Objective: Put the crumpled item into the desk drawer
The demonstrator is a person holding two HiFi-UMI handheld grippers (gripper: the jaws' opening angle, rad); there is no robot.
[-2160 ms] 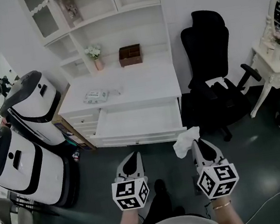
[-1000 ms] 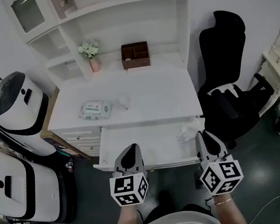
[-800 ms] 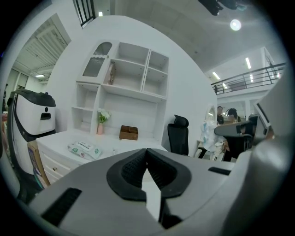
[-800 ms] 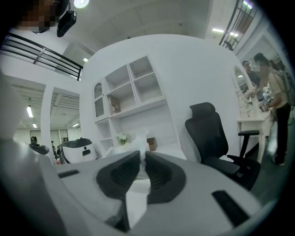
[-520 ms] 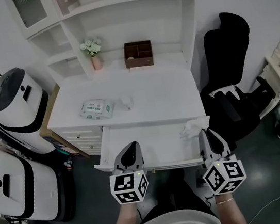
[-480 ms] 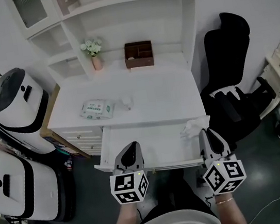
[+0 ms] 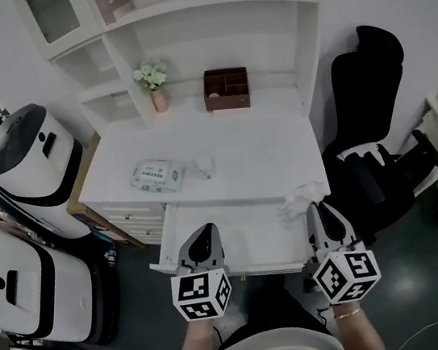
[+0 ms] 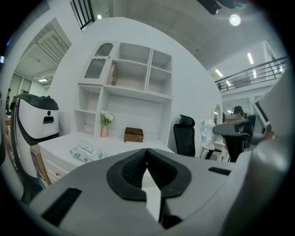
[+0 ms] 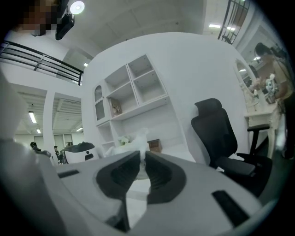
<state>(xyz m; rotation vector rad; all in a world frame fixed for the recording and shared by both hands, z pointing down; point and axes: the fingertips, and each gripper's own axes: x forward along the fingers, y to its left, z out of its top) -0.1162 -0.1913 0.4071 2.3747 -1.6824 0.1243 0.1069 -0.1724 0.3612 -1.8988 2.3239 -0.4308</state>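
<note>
My right gripper is shut on a crumpled white tissue, which sticks out past its tips over the right end of the open desk drawer. In the right gripper view the tissue rises from between the closed jaws of that gripper. The left gripper hovers over the drawer's front left part. Seen from the left gripper view, this gripper is shut with nothing in it.
On the white desk lie a wipes pack and a small white scrap; a brown box and a flower vase stand at the back. A black office chair is right, white-and-black machines left.
The view has closed in on the desk. Both grippers have moved from the floor in front to above the open drawer, the right one still holding the tissue.
</note>
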